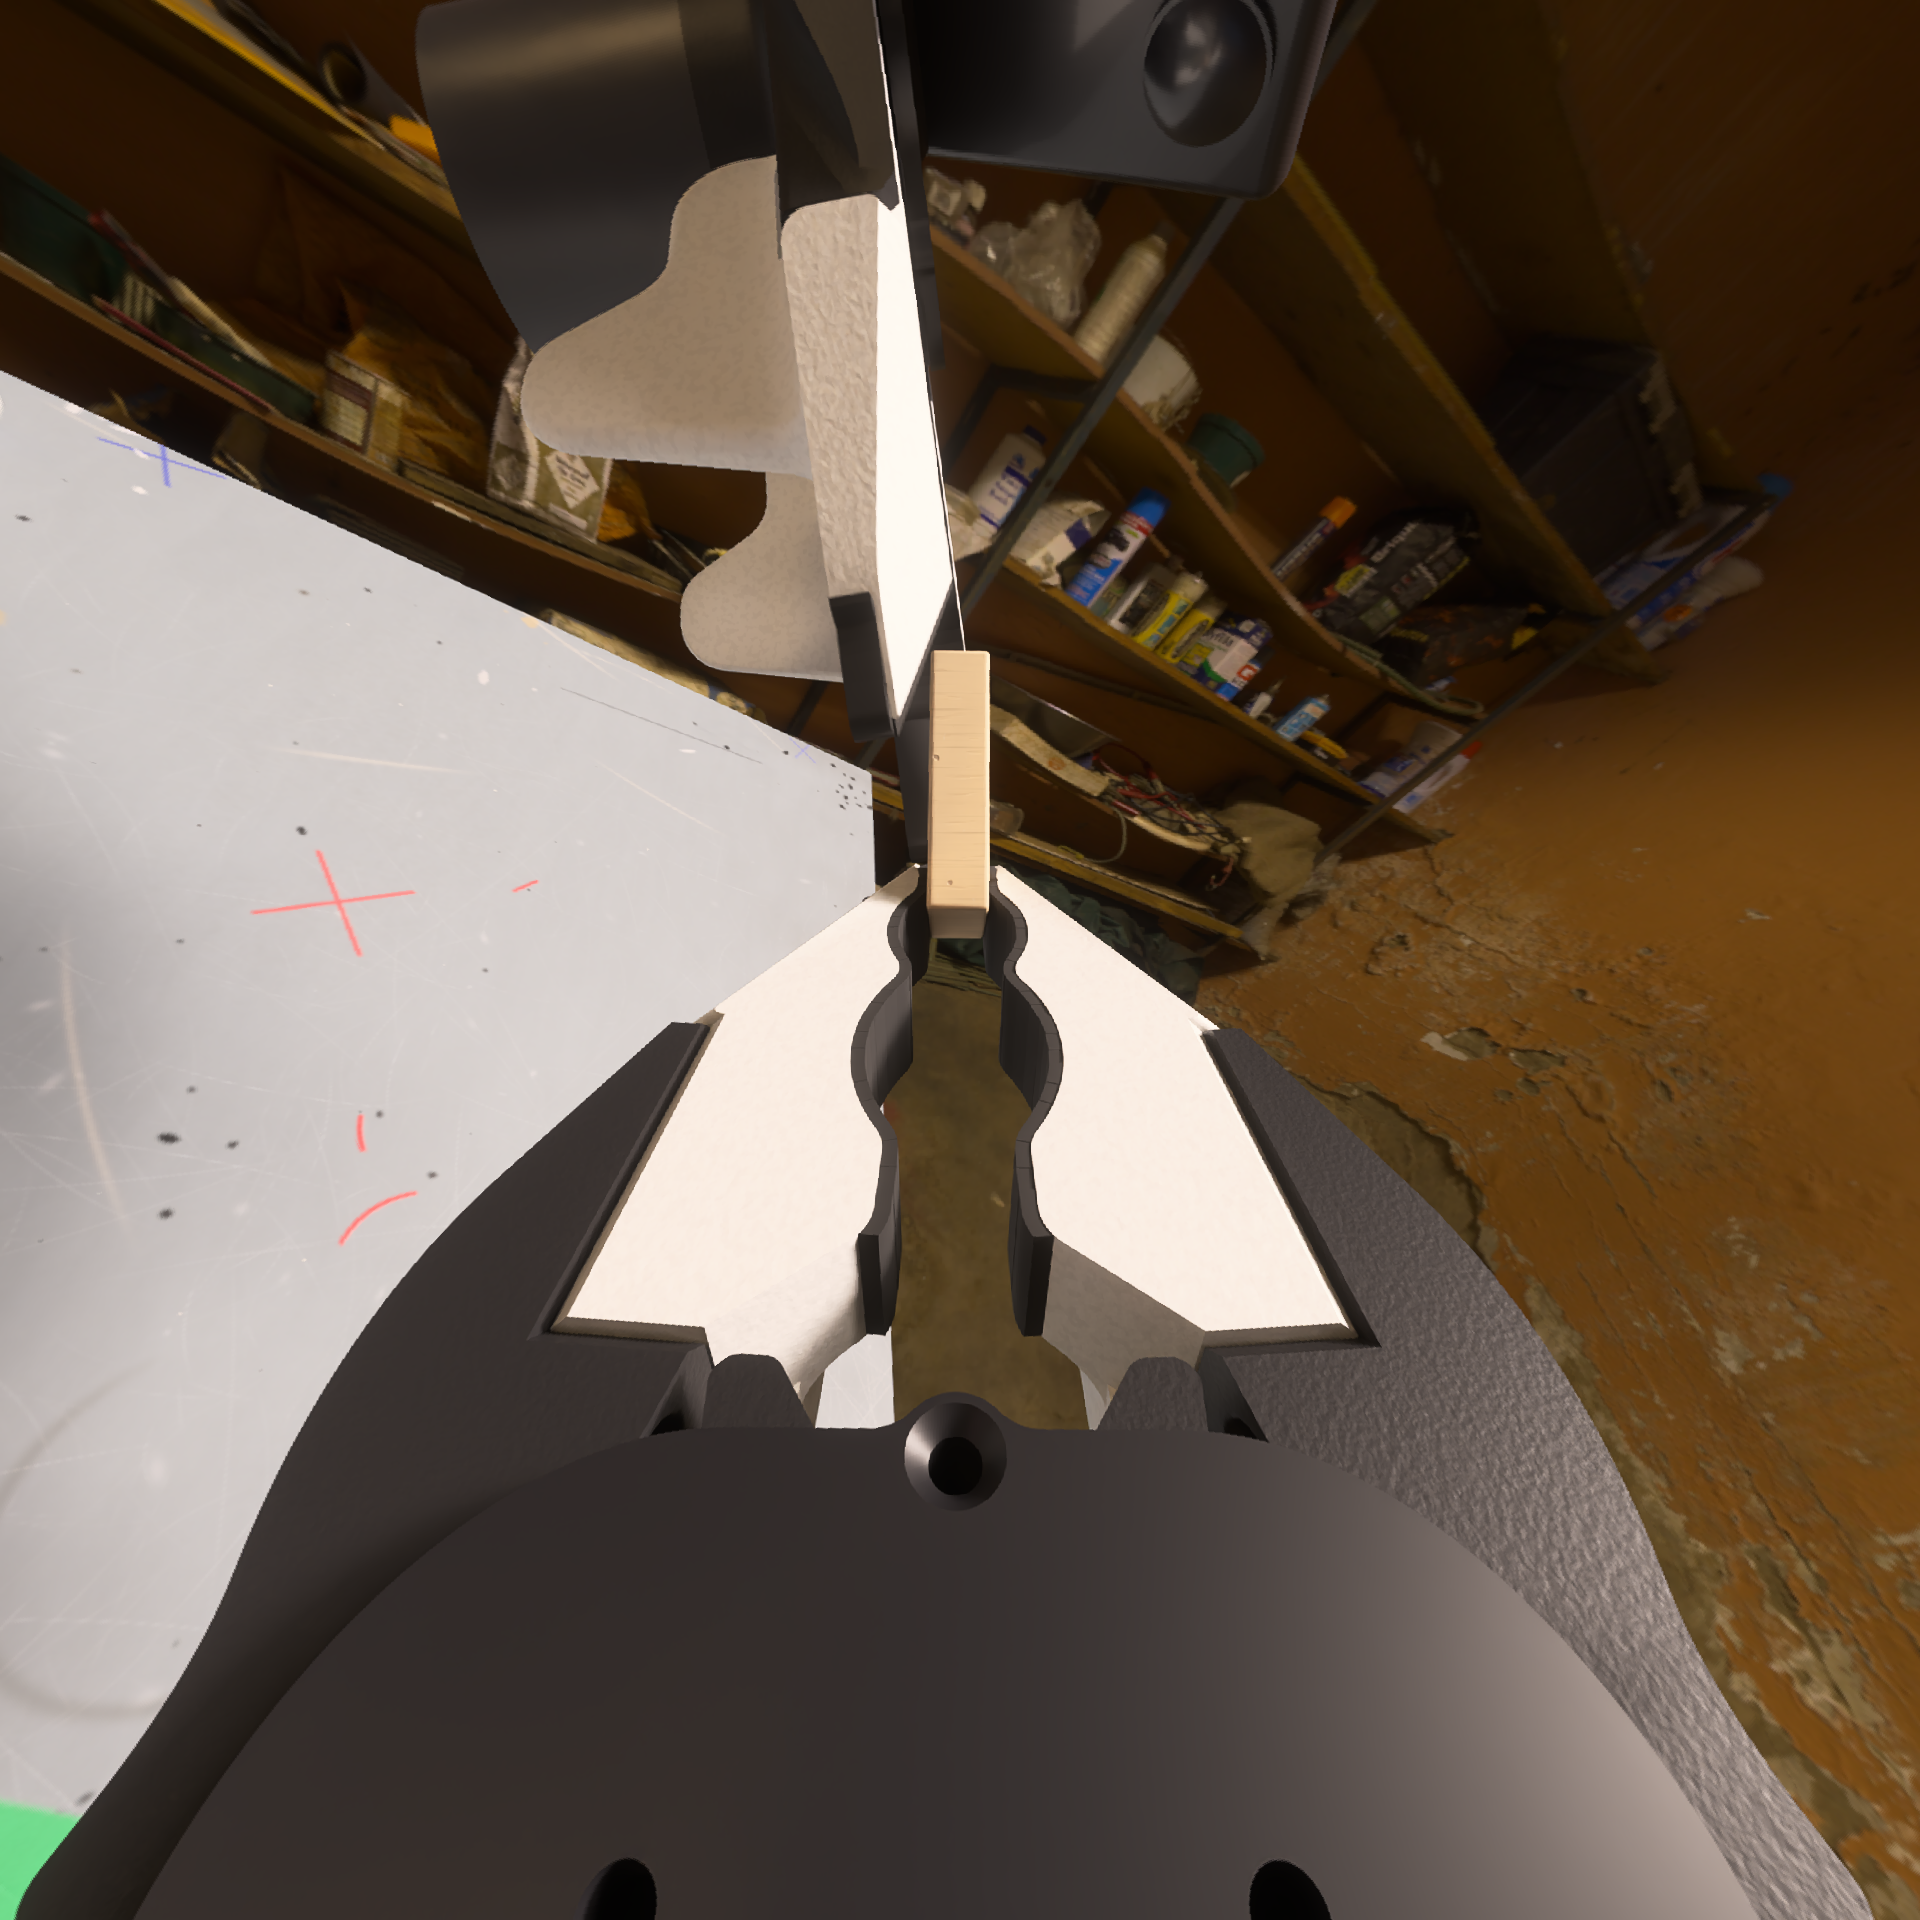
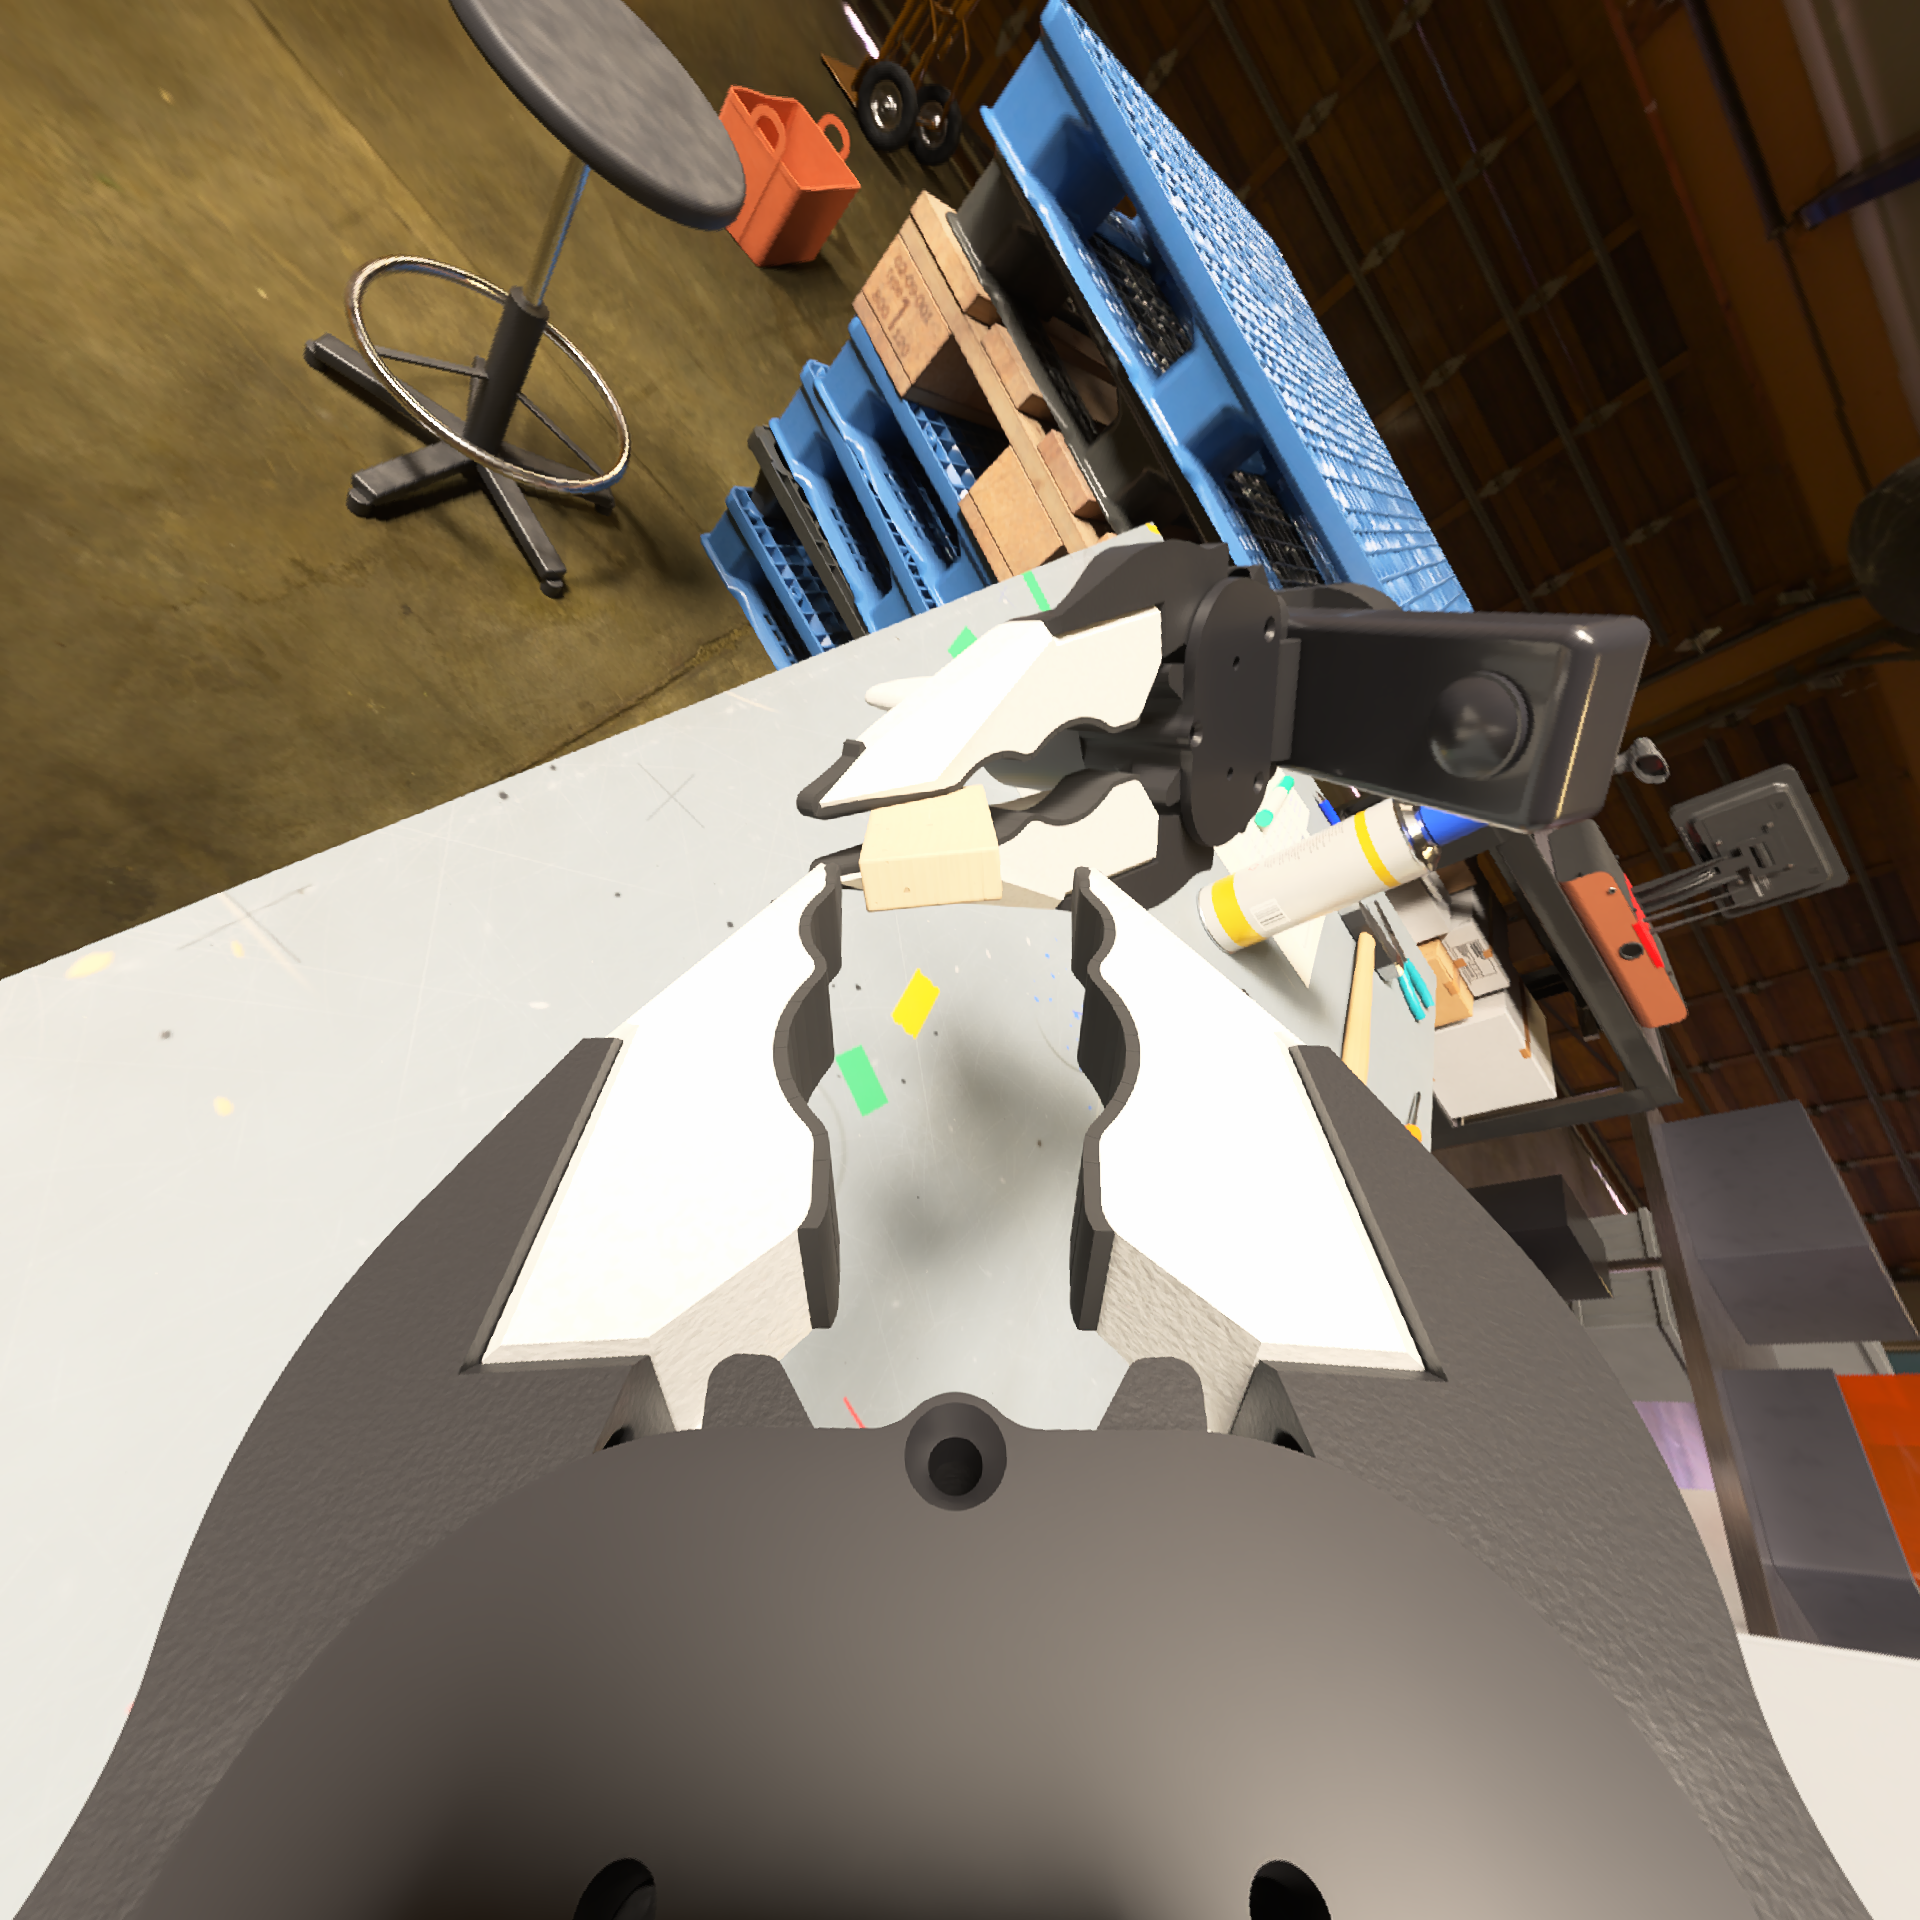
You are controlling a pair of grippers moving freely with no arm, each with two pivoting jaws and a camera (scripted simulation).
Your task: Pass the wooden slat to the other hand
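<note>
The wooden slat [image 1: 958, 790] is a short pale bar. My left gripper [image 1: 956, 896] is shut on its near end, and the slat sticks out straight ahead above the edge of the grey table [image 1: 312, 727]. My right gripper [image 2: 956, 883] is open, with its jaws wide apart on either side of the slat's free end [image 2: 930, 850]; the fingers do not touch it. In the left wrist view the right gripper [image 1: 906, 665] comes down from the top to the slat's far end. In the right wrist view the left gripper [image 2: 883, 805] holds the slat from behind.
Cluttered shelves [image 1: 1143, 582] stand beyond the table. In the right wrist view a stool [image 2: 582, 135], an orange basket [image 2: 790, 177] and blue pallets [image 2: 1195, 260] are on the floor. A white and yellow tube [image 2: 1309, 873] lies on the table [image 2: 416, 987] to the right.
</note>
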